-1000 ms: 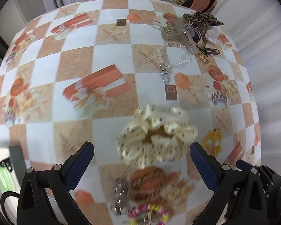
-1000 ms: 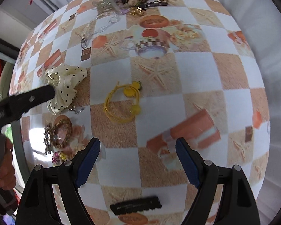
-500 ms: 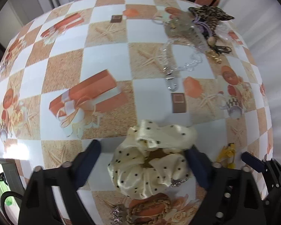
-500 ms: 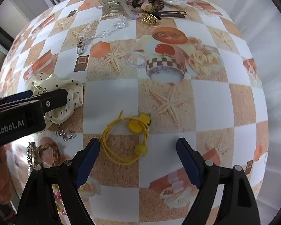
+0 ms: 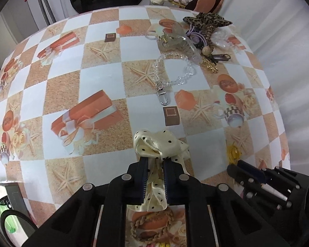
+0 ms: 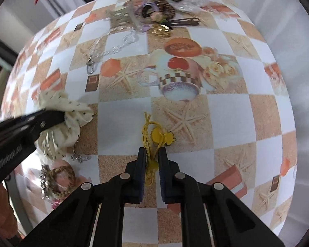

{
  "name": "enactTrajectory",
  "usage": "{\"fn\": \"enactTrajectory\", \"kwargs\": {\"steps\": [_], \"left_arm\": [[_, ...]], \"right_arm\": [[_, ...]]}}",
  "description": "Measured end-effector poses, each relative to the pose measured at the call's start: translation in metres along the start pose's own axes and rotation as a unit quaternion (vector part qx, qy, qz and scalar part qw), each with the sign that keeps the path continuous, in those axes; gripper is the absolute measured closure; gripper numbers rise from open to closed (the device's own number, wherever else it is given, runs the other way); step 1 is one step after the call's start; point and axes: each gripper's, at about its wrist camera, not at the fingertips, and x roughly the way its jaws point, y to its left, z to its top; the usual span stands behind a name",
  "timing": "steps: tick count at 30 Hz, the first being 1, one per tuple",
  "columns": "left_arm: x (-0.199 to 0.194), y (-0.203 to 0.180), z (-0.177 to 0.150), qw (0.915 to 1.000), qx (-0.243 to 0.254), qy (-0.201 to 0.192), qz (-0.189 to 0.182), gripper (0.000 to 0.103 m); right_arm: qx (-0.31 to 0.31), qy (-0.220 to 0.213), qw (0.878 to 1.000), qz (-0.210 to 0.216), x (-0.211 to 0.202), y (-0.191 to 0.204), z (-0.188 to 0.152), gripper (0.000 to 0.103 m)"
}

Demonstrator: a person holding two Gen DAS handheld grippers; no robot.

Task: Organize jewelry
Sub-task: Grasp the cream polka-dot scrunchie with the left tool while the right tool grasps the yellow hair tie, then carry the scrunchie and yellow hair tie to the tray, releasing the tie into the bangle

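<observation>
My left gripper (image 5: 155, 160) is shut on a cream scrunchie with black dots (image 5: 158, 144), which bunches between the jaws; it also shows in the right wrist view (image 6: 68, 111). My right gripper (image 6: 151, 152) is shut on a yellow hair tie with a yellow charm (image 6: 156, 136), also seen in the left wrist view (image 5: 233, 152). A clear bead chain with a metal clasp (image 5: 175, 74) lies further back on the checked tablecloth (image 5: 61, 86).
A heap of hair accessories (image 5: 204, 28), with a leopard-print bow and a clear claw clip, sits at the far right of the table. A braided gold hair tie (image 6: 59, 179) and a small silver piece (image 6: 80, 157) lie near the left gripper. The table edge runs close on the right.
Both grippers moved forward and down and closed. The left one took hold of the cream scrunchie; the right one took hold of the yellow hair tie.
</observation>
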Motion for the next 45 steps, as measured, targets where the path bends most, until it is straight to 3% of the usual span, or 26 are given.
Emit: {"fn": "enactTrajectory", "kwargs": {"steps": [6,12,26,35,45], "left_arm": [[-0.026,0.01,-0.019,0.9999,-0.007,-0.012,-0.005,0.086],[-0.055,0.016,-0.037,0.9993,-0.018,-0.028,-0.015,0.086],[-0.107,0.04,-0.086,0.9982,-0.04,-0.043,-0.015,0.086],[-0.135,0.071,-0.12,0.9956,-0.078,-0.051,-0.011,0.086],[-0.167,0.12,-0.159,0.9885,-0.134,-0.069,-0.001,0.086]], "right_arm": [[0.025,0.001,0.999,0.039,-0.016,-0.013,-0.002,0.09],[0.022,-0.002,0.996,0.084,-0.036,-0.009,-0.046,0.09],[0.021,-0.007,0.995,0.098,-0.073,0.01,-0.07,0.09],[-0.011,-0.01,0.994,0.108,-0.096,0.047,-0.083,0.09],[-0.077,-0.009,0.989,0.127,-0.11,0.118,-0.092,0.09]]}}
